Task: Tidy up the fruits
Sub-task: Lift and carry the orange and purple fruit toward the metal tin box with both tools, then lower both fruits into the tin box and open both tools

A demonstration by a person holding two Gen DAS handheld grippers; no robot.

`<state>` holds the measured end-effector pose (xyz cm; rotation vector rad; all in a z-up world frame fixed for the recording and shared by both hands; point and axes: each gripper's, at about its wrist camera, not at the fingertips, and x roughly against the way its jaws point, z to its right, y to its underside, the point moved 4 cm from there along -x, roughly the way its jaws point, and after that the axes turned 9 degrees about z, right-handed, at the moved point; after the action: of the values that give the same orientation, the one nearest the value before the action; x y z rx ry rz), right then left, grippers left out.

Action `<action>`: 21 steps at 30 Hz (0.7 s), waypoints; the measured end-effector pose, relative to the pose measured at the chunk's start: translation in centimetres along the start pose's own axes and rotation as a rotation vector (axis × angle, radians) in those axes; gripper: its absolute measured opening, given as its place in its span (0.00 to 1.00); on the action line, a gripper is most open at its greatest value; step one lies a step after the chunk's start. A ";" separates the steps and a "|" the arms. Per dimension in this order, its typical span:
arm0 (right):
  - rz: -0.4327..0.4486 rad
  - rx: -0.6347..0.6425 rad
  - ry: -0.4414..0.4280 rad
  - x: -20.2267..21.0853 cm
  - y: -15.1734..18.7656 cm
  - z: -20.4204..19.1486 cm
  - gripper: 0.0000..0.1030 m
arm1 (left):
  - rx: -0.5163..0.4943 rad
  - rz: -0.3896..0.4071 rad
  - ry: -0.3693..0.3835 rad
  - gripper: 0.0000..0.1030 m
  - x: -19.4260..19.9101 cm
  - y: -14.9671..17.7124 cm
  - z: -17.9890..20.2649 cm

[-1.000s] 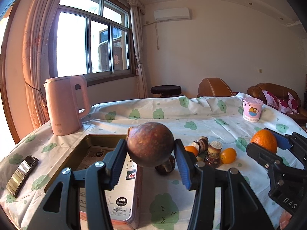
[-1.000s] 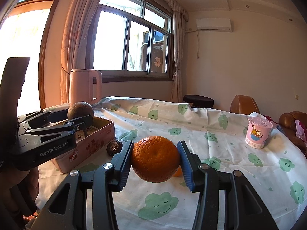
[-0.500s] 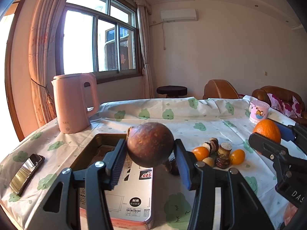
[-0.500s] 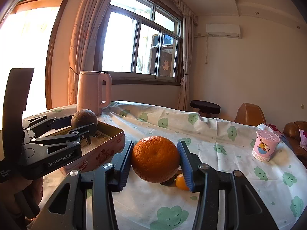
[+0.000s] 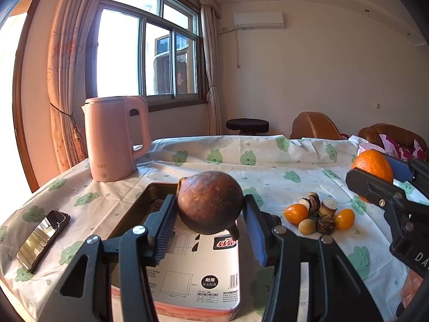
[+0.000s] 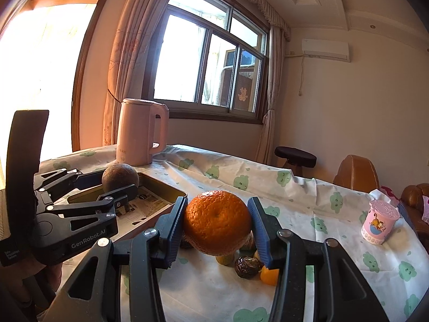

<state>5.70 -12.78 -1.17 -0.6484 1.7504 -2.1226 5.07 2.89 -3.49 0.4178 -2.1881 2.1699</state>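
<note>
My left gripper (image 5: 210,224) is shut on a round dark brown fruit (image 5: 210,206), held above the open metal tin (image 5: 150,196) whose floor shows printed paper. The same brown fruit (image 6: 120,178) appears at the left of the right wrist view, over the tin (image 6: 163,187). My right gripper (image 6: 217,228) is shut on a large orange (image 6: 217,222), held above the tablecloth right of the tin. The orange (image 5: 372,165) also shows at the right edge of the left wrist view. A cluster of small fruits (image 5: 316,214), orange, yellow and dark, lies on the cloth.
A pink kettle (image 5: 115,136) stands behind the tin at the table's left rear. A phone (image 5: 43,238) lies near the left edge. A pink printed cup (image 6: 379,221) stands at the right. The cloth (image 6: 308,204) has green cloud prints. Chairs and a stool stand beyond the table.
Both grippers have drifted across the table with their fruits still held. The kettle and the tin now sit further right in both views; the small fruits are closer under the orange.
</note>
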 end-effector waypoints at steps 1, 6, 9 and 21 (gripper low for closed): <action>0.000 0.003 -0.004 -0.2 -0.2 -0.2 0.47 | 0.001 -0.002 -0.003 0.50 -0.1 0.0 -0.2; -0.001 0.014 -0.027 -0.8 -0.8 -1.2 0.47 | 0.005 -0.013 -0.010 0.50 -0.3 0.3 -0.9; -0.002 0.019 -0.039 -1.3 -1.1 -1.6 0.47 | 0.010 -0.018 -0.016 0.50 -0.5 0.4 -1.4; -0.004 0.048 -0.091 -3.4 -2.3 -4.2 0.47 | 0.003 -0.041 -0.039 0.50 -1.3 0.5 -3.4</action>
<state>6.42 -7.05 0.00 -0.7244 1.6471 -2.0965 5.68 6.41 -4.18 0.5049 -2.1755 2.1632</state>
